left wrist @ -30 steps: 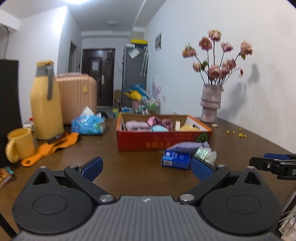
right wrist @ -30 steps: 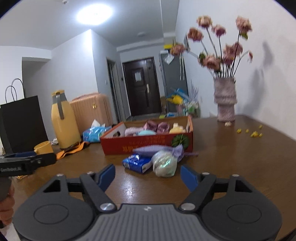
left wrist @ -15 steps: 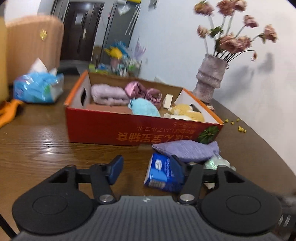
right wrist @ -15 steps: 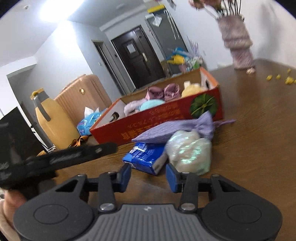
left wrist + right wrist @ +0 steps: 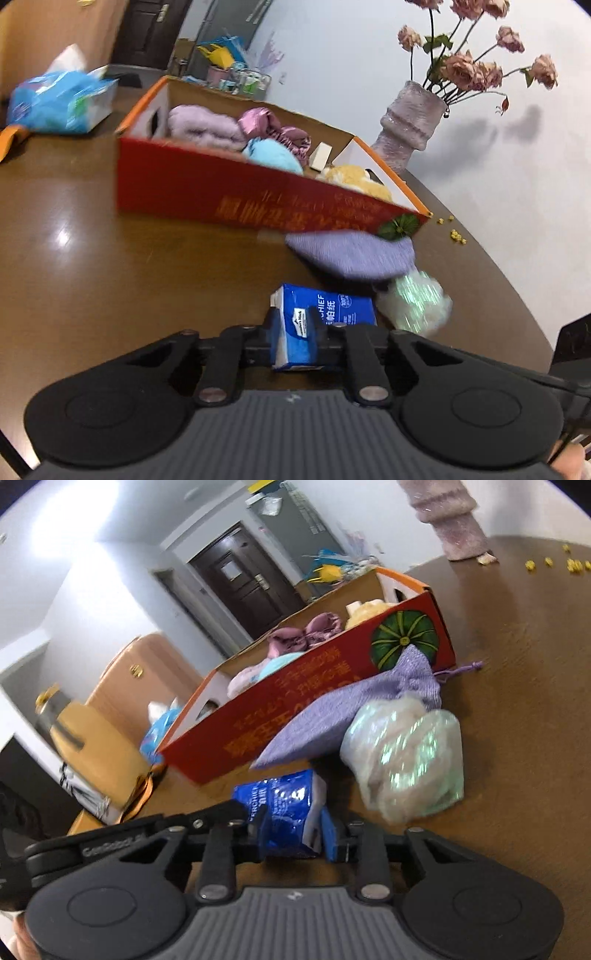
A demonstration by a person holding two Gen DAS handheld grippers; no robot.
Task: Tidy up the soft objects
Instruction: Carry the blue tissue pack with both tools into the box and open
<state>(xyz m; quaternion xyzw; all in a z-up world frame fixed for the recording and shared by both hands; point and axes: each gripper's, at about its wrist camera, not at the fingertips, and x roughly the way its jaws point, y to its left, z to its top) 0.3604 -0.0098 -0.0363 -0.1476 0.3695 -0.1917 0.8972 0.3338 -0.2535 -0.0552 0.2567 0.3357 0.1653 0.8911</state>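
Your left gripper point(image 5: 294, 332) and right gripper point(image 5: 291, 829) both clamped on blue plastic tissue packet point(image 5: 325, 310); iridescent crinkled pouch point(image 5: 406, 753) just right of jaws.

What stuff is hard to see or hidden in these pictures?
- Tissue pack: near end hidden between the left tongs, left view.
- Box lettering: motion-blurred, left view.
- Vase: top and flowers cut off by the edge, right view.
- Yellow jug: blurred, right view.

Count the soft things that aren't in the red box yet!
3, all in front of the red cardboard box: a blue tissue packet gripped by both claws, a purple knit pouch against the box, and a shiny crinkly bag beside it. Others may be hidden.
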